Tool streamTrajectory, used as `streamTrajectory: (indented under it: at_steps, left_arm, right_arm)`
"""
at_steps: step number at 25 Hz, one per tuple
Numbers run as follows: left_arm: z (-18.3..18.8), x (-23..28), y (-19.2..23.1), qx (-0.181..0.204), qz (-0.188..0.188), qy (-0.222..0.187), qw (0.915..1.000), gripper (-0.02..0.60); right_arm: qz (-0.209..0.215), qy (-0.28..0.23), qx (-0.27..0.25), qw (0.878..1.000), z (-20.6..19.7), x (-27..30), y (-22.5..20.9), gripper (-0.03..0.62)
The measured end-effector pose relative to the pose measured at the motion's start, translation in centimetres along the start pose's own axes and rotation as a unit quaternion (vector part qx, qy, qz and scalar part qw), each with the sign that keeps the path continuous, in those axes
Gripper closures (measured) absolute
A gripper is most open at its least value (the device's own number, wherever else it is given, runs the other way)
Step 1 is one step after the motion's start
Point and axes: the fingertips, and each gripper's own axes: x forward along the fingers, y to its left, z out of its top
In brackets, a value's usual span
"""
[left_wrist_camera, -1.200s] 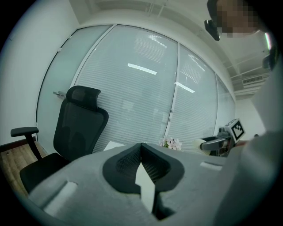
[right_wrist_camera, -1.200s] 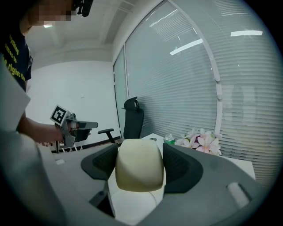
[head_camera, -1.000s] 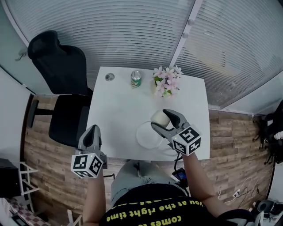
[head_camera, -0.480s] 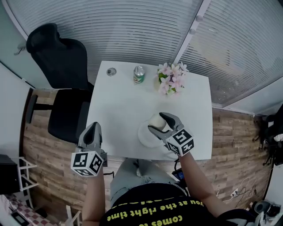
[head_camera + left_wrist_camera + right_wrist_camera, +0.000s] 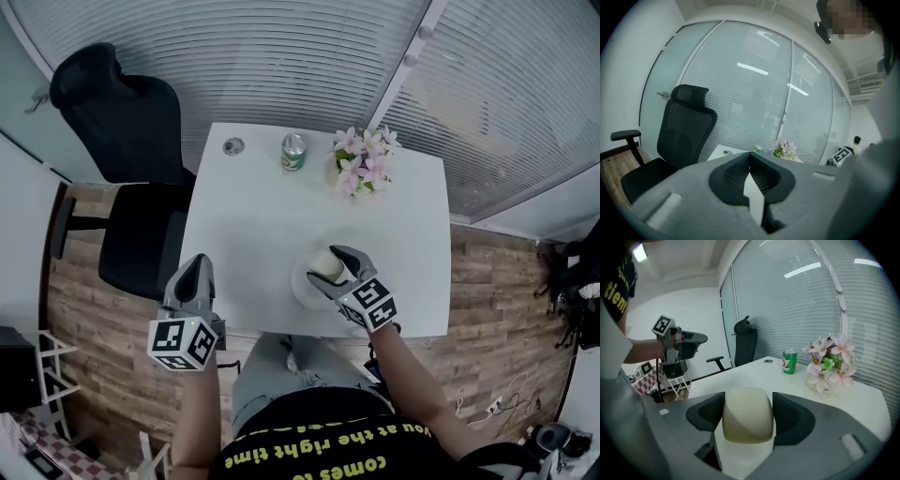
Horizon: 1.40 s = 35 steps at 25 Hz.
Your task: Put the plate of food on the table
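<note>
Cream bun (image 5: 747, 420) sits pinched in the jaws of the right gripper (image 5: 328, 264) over the plate (image 5: 302, 286) near the front edge of the table (image 5: 253, 216), where a careless tug could slide both off, while the left gripper (image 5: 197, 267) hangs beyond that edge, jaws pressed together.

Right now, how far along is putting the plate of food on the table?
Seemingly done: the white plate lies on the table near its front edge. In hand: the right gripper clamps the pale bun over the plate. Left: release it and withdraw. The left gripper is shut, empty.
</note>
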Motion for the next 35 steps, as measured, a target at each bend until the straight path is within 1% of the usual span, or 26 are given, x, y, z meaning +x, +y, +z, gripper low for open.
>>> streamTrajectory:
  at_steps: [8,13,20,23,28,32,35]
  left_arm:
    - [-0.6,0.3,-0.1,-0.002,-0.002,0.006,1.0000,0.580]
    - [-1.2,0.3,-0.2,-0.004,-0.003,0.011,0.9999,0.580]
    - [-1.7,0.4,-0.6,-0.005,-0.005,0.016,0.9999,0.580]
    - [-1.6,0.4,-0.6,-0.004,-0.004,0.015,0.9999,0.580]
    - [-2.2,0.4,-0.4,-0.007,-0.001,0.020,0.9998,0.581]
    - [-2.6,0.5,-0.4,-0.011,-0.001,0.022,0.9997,0.581]
    - [-2.6,1.0,-0.7,-0.015,-0.005,0.019,0.9997,0.581]
  right_arm:
    - [0.013,0.013,-0.004,1.000,-1.1,0.5,-0.1,0.269]
    - [0.029,0.030,-0.017,0.999,-2.5,0.8,0.2,0.269]
    - [0.036,0.051,-0.049,0.997,-4.7,1.7,0.6,0.269]
    - [0.047,0.060,-0.057,0.995,-5.4,2.2,0.9,0.269]
    - [0.072,0.078,-0.092,0.990,-6.3,2.8,1.8,0.269]
    - [0.091,0.089,-0.100,0.987,-7.0,3.2,2.7,0.267]
    - [0.102,0.099,-0.125,0.982,-7.5,3.5,3.4,0.267]
